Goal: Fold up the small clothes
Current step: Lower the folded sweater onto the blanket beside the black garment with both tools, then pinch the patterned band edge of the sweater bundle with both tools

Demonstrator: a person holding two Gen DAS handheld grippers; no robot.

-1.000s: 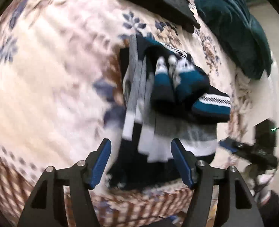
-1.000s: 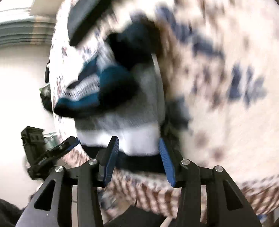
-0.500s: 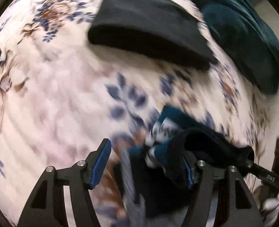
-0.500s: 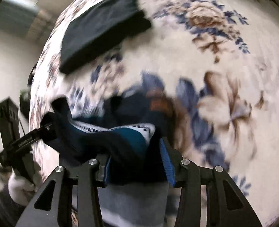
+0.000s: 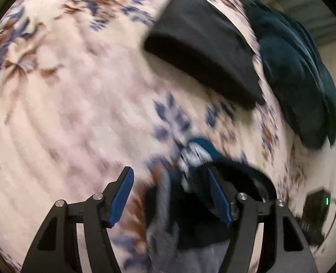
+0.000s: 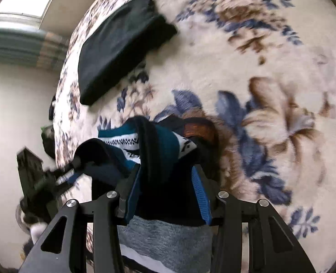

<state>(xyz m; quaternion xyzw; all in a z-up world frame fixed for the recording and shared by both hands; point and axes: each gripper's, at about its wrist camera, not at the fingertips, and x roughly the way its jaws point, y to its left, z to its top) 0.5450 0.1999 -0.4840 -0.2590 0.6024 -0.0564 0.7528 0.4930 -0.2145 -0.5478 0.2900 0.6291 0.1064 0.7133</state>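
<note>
A small knit garment [image 6: 159, 150], teal and black with white patterned bands and a grey striped lower part, lies bunched on a floral blanket [image 6: 270, 72]. My right gripper [image 6: 165, 191] has its jaws around the garment's dark bunched cloth, which fills the gap. In the left wrist view the same garment [image 5: 197, 182] is blurred; my left gripper [image 5: 172, 198] is wide open, its right finger against the cloth and its left finger over bare blanket [image 5: 77, 113].
A folded black garment [image 5: 202, 52] lies farther back on the blanket; it also shows in the right wrist view [image 6: 120, 52]. A dark teal garment [image 5: 300, 86] lies at the back right. A black device [image 5: 313, 216] sits off the blanket's edge.
Both grippers moved forward over the garment, which has been bunched up and folded over toward the folded black garment. The view is still blurred from motion.
</note>
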